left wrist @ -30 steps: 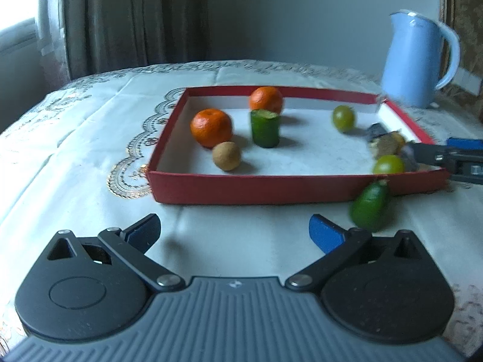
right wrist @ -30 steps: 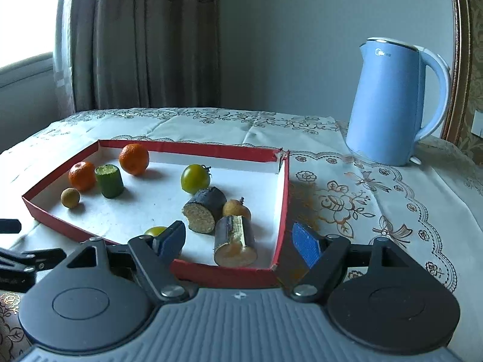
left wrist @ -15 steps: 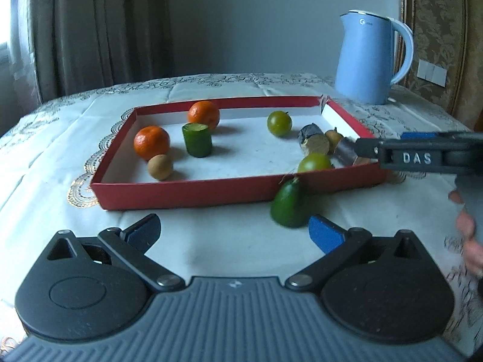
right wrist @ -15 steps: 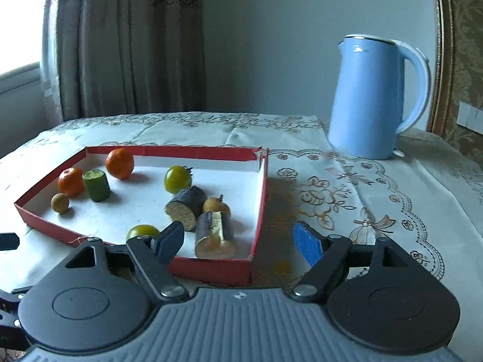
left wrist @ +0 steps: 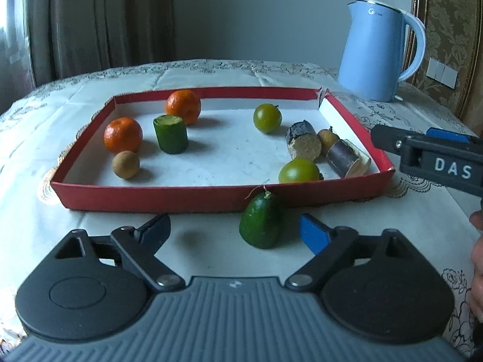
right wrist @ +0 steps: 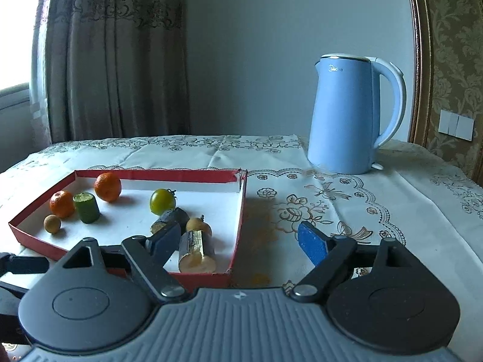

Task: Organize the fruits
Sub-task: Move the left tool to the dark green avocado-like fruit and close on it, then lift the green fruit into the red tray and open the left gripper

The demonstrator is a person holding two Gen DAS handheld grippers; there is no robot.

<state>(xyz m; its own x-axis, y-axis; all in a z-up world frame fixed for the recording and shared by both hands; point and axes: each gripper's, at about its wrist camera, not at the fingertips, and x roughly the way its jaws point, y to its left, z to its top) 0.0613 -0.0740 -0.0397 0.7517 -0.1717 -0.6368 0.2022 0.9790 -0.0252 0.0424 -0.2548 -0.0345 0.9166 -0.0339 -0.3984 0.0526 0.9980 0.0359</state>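
Where the left gripper (left wrist: 235, 230) hovers low over the tablecloth (left wrist: 211, 259), its fingers stand wide apart and hold nothing; one avocado (left wrist: 260, 222) lies between them, nearer the right finger (left wrist: 314, 236), touching neither, just outside the near wall of the red tray (left wrist: 169, 196). Right gripper (right wrist: 238, 239): fingers equally wide apart, empty, poised above the tray's near right corner; seen from the left wrist it sits just right of the tray.

Tray contents, near to far: one green tomato (left wrist: 299, 171) against the near wall; one cane piece (left wrist: 347, 158) at the right wall; one longan (left wrist: 126, 164) at left; a second cane piece (left wrist: 303, 144) with a second longan (left wrist: 327, 138) wedged between the two canes; one orange (left wrist: 123, 135); one cucumber stub (left wrist: 170, 133), upright; a second green tomato (left wrist: 267, 118); a second orange (left wrist: 183, 107) near the far wall. Totals: two oranges, two tomatoes, two longans, two cane pieces, one stub, one avocado.

Beyond the tray's far right corner stands one blue kettle (right wrist: 351, 114).
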